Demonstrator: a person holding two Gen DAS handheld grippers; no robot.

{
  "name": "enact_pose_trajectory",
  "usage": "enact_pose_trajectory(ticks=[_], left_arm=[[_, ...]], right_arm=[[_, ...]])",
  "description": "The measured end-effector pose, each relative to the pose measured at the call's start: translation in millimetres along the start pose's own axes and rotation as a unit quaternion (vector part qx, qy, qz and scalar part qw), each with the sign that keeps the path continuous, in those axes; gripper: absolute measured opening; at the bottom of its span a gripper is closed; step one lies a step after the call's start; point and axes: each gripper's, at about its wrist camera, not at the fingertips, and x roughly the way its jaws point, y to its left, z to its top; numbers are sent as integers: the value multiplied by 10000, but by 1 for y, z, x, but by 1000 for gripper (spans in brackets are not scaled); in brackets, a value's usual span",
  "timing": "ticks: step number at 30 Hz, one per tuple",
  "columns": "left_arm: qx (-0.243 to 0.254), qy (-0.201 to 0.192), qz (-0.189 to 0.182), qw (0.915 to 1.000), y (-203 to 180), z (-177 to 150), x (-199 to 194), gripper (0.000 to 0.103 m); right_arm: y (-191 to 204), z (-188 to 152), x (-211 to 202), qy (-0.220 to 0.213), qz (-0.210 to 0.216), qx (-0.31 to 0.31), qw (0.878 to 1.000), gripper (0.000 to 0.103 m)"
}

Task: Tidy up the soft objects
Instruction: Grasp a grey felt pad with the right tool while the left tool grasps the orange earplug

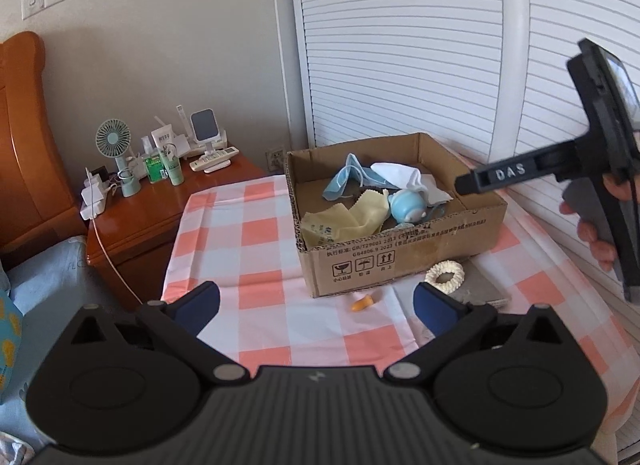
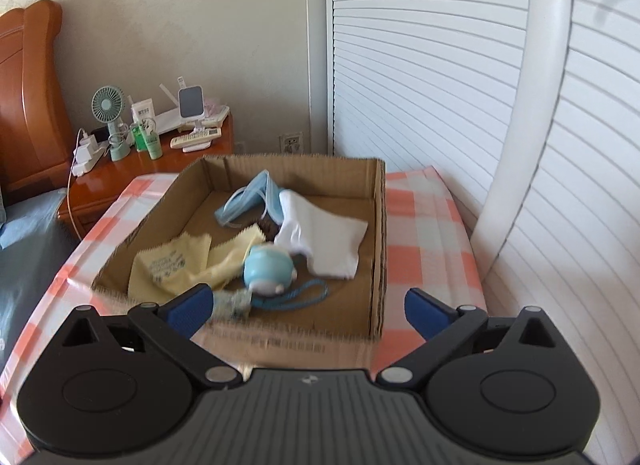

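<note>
1. Blue-padded black left gripper (image 1: 316, 303) hangs above the pink-and-white checked tablecloth (image 1: 256, 233), its jaws spread wide and holding nothing.
2. Ahead of it, between its fingers, lies a small orange cone-shaped piece (image 1: 362, 302) on the cloth; a cream ribbed fabric ring (image 1: 445, 276) rests just beyond its right finger, on the edge of a flat grey pad (image 1: 480, 285).
3. Past both stands the open brown cardboard box (image 1: 400, 261), set directly in front of the left gripper.
4. Blue-padded black right gripper (image 2: 308, 307) hovers over the near wall of the same box (image 2: 280, 345), jaws likewise wide apart and empty.
5. Close to its left finger lies a round pale-blue plush toy (image 2: 267, 269) with a blue cord (image 2: 304, 297); whether the finger touches the blurred fabric beside it cannot be told.
6. Further ahead inside the box lie a pale-yellow wiping cloth (image 2: 176, 265) to the left, a white folded cloth (image 2: 324, 241) to the right, and a light-blue face mask (image 2: 252, 201) at the back.
7. Off to the left beyond the table, a green desk fan (image 1: 114, 141) stands on a wooden nightstand (image 1: 152, 209).
</note>
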Motion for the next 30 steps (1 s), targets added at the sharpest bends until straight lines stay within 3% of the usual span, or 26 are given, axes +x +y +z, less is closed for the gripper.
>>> enact_pose_trajectory(ticks=[4,11,22,30], left_arm=[[-61,24,224,9997,5,-8,7,102],[-364,181,136,9991,11,-26,30,102],[-476,222,3,9986,16,-36,51,102],[-459,346,-60,9983,16,-39,64,102]], right_arm=[[7,-36,-11,168,193,-53,9997,103],[29,-84,0,555,238,-178,9980,103],[52,-95,44,895,-276,16,9956,103],[39,-107,27,978,-376,-133,9944,103]])
